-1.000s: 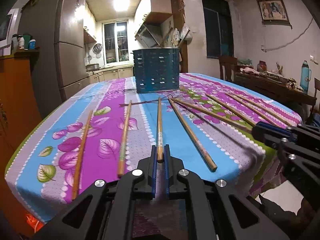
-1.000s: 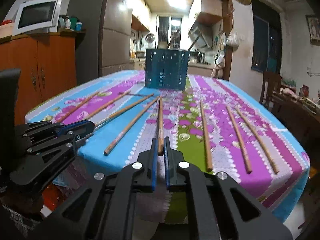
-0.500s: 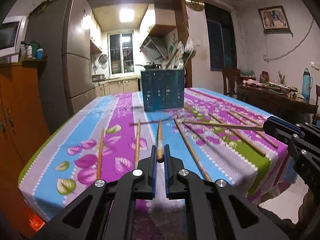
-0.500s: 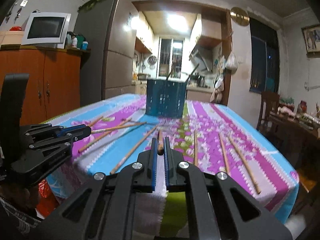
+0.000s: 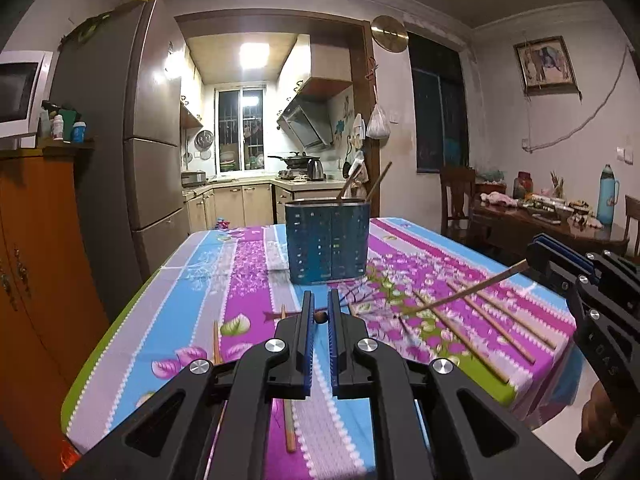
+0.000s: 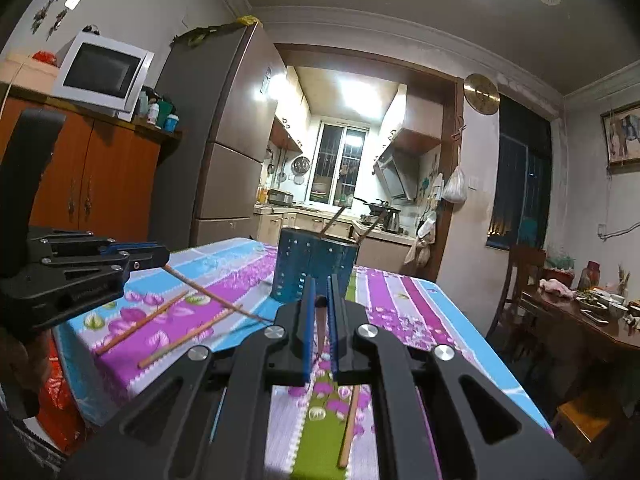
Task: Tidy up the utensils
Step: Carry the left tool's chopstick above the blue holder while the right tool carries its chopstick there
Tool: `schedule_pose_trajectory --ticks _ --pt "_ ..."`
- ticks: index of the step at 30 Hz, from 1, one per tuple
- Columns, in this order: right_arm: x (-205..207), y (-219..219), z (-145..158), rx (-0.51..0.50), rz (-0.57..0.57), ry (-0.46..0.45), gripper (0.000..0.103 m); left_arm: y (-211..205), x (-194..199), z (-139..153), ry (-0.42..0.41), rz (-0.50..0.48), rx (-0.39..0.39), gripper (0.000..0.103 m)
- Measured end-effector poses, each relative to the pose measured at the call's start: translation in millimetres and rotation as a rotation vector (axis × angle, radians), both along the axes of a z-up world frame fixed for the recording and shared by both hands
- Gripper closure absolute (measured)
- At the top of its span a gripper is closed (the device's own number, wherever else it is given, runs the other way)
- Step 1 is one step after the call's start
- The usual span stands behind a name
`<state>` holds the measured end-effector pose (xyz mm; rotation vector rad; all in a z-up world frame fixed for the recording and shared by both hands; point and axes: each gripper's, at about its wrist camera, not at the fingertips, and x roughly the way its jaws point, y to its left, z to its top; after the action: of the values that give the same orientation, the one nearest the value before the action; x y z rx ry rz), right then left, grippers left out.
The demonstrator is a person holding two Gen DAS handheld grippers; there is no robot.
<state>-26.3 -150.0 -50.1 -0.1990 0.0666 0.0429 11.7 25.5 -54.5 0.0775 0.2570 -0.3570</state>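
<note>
Two chopsticks are off the desk (image 5: 192,280), one in each of our grippers. Our left gripper (image 5: 319,318) pinches a chopstick (image 5: 319,317) end-on, its length aimed at the blue holder (image 5: 327,240). Our right gripper (image 6: 319,304) pinches another chopstick (image 6: 320,322), likewise aimed at the holder. Loose chopsticks (image 5: 472,328) lie on the floral cloth on either side, well short of the holder.

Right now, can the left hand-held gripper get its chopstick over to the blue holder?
Probably yes. The left hand-held gripper is shut on a chopstick, and only bare tablecloth lies between it and the blue holder, whose top looks open.
</note>
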Motion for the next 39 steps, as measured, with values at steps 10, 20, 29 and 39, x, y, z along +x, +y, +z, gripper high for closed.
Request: schedule_pose_trajectory --ticks 10,20,29,39 --pt "41.4 -29.1 47.0 0.078 0.071 0.091 0.098 -1.2 28.3 46.9 0.008 -0.023 0.024 0.095" --pt "76.5 -44.1 77.3 0.155 0.13 0.155 0.098 -3.2 56.7 75.9 0.036 -0.06 0.003 0.095" --pt "95.4 -52.3 91.1 0.209 0.182 0.2 0.098 -5.6 72.4 92.1 0.055 -0.084 -0.019 0.095" --pt "100.8 -53.2 104.0 0.202 0.197 0.2 0.098 -11.8 82.5 108.2 0.052 -0.106 -0.028 0.095"
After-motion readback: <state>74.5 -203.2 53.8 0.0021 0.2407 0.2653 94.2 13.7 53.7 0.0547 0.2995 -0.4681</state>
